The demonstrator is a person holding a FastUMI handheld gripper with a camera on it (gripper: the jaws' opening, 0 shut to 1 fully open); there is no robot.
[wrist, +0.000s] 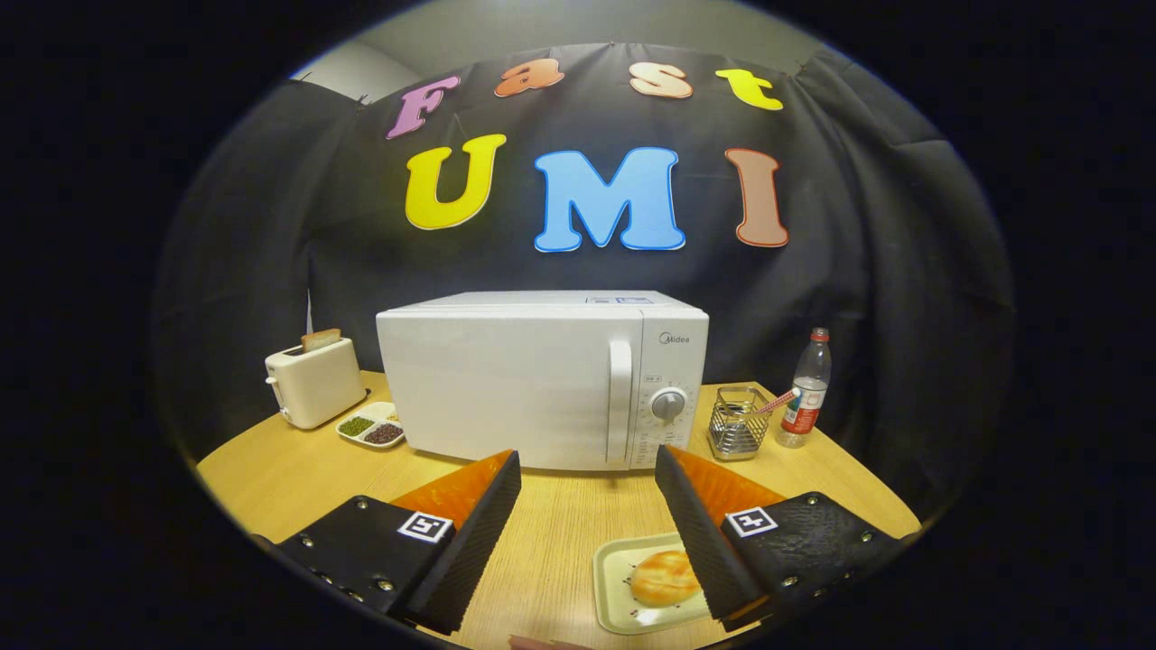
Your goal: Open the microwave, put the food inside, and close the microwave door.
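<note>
Quick count of what's out here: one microwave [542, 379], one toaster [314, 382] with a single slice of bread [321, 339] poking out the top, one divided dish [372, 425] with what look like green and dark beans in separate compartments, one wire basket [738, 433] with something pink-striped sticking out of it, one plastic water bottle [806, 388], and one little square plate [632, 587] carrying one round golden bun [664, 578].

The hand-held gripper [587, 474] is spread wide, nothing between its fingers, just bare wood showing in the gap. The plate with the bun sits close in, down by the right finger; that finger actually covers the plate's right side, and the bun is just beside its inner face. I can't tell if the finger touches the plate or hangs above it.

The microwave is straight ahead, beyond the fingertips, near the back of the tabletop [551, 533]. Its door is closed, with the vertical handle [619, 397] on the door's right side and a round knob [668, 404] on the control panel next to it. Toaster and bean dish are off to the microwave's left, the dish just in front of the toaster and near the microwave's bottom corner. Basket and bottle stand to its right, bottle just beside the basket.

Surface is a light wood tabletop with a curved edge. Behind everything hangs a black cloth wall [858, 226], with a strip of pale wall above it.
</note>
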